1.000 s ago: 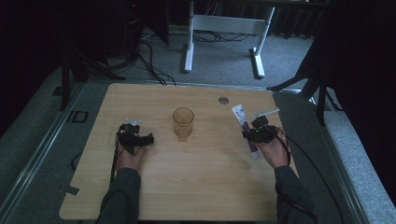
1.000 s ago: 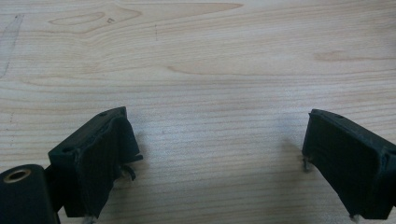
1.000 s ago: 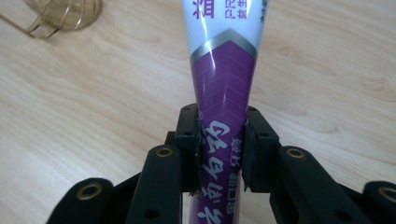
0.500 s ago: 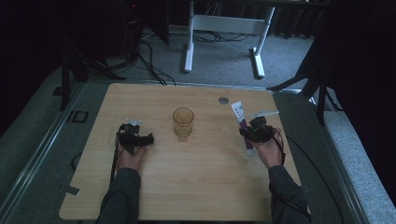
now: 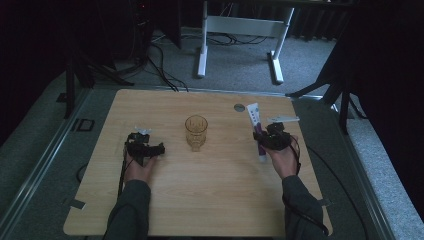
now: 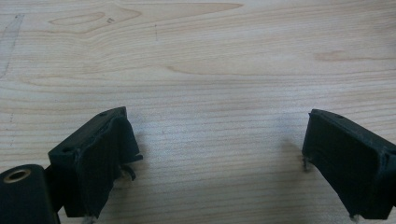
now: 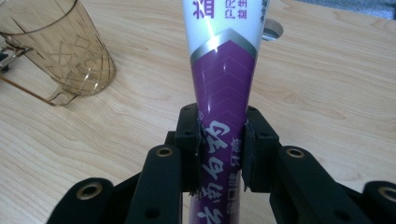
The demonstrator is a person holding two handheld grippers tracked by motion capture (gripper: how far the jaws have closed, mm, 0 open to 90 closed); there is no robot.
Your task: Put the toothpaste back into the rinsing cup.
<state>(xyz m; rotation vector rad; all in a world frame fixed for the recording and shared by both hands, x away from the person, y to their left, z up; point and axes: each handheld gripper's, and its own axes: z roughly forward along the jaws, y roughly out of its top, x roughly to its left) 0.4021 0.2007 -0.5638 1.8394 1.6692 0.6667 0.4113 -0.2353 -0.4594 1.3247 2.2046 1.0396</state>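
Observation:
A purple and white toothpaste tube (image 7: 223, 84) is clamped between the jaws of my right gripper (image 7: 221, 148), which is shut on its lower part. From above, the tube (image 5: 255, 119) slants up and away from the right gripper (image 5: 265, 137) at the table's right side. An amber glass cup (image 5: 196, 131) stands upright at the middle of the wooden table (image 5: 215, 200); the cup (image 7: 58, 49) lies to the left of the tube in the right gripper view. My left gripper (image 5: 159, 148) rests low over the table left of the cup, and its jaws (image 6: 215, 154) stand wide apart over bare wood.
A round cable hole (image 5: 239, 107) sits in the tabletop near the far edge, behind the tube. Cables trail from both grippers toward the near edge. A white desk frame (image 5: 240, 30) stands on the carpet beyond the table.
The right gripper with the tube has shifted slightly left, toward the cup. The left gripper has stayed in place.

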